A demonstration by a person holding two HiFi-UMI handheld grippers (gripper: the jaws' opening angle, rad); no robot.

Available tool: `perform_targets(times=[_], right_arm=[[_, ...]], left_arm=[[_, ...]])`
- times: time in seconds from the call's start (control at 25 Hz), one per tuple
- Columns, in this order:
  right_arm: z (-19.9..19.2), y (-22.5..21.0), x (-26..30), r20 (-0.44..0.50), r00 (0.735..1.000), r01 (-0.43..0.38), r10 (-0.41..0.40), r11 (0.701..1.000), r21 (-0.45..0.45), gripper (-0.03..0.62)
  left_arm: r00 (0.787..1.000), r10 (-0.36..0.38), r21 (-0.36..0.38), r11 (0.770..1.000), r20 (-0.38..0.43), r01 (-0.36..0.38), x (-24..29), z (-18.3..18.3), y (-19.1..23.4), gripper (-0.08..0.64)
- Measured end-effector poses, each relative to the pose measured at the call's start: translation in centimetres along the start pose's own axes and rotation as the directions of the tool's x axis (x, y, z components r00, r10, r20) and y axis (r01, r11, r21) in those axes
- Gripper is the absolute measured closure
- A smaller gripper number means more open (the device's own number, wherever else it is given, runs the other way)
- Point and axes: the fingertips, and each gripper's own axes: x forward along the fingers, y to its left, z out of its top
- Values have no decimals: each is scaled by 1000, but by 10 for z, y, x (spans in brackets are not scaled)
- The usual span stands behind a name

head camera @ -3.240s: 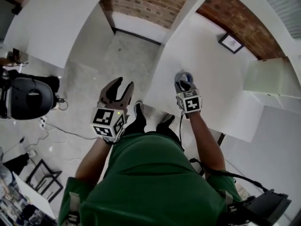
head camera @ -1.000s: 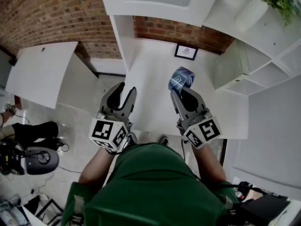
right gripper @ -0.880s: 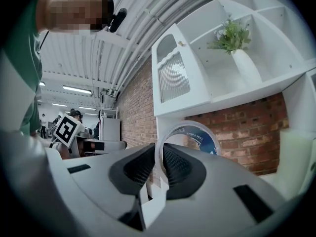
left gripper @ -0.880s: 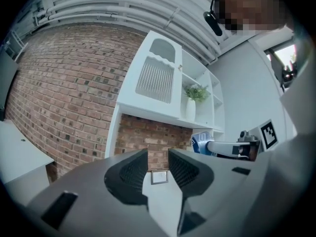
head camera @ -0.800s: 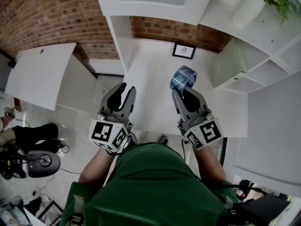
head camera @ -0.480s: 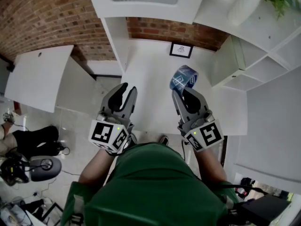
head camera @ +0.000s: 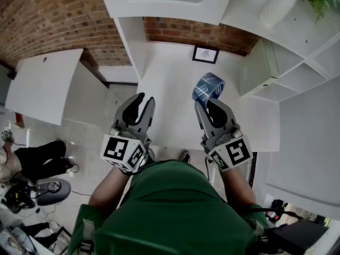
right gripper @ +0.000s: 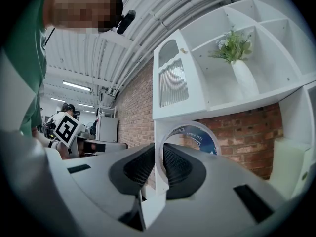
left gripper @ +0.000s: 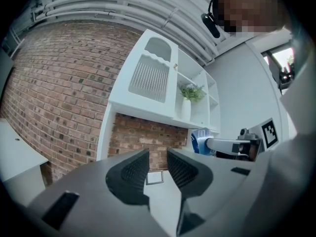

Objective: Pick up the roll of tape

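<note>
- Roll of tape (head camera: 209,86): a clear ring with blue print. It stands on edge at the tips of the right claw (head camera: 206,104), and most of the ring sticks out past them.
- In the right gripper view this claw (right gripper: 159,164) is clenched on the near wall of the roll (right gripper: 197,135). One pad seems to sit inside the hole and the other outside. Pinching through the wall like this likely keeps the smooth ring from sliding out.
- The roll hangs in the air, apart from the white table (head camera: 170,89) below the claw, so the pickup looks done.
- The left claw (head camera: 142,101) is level beside the right one, on its left. It is released, with the jaws a little apart and nothing between them (left gripper: 158,164). It is probably held aside because one claw is enough.
- Beyond the claw tips a small framed picture (head camera: 205,54) lies on the table near the brick wall.
- To the right of the right claw is a white shelf unit with a plant (right gripper: 232,46) in a white vase.
</note>
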Motion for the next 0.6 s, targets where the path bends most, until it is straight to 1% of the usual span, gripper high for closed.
perform_targets(times=[0.6], right_arm=[[-3, -1, -5, -3, 1000, -5, 5, 1000, 8, 526]], left_arm=[[1000, 14, -7, 1000, -11, -14, -3, -6, -1, 437]])
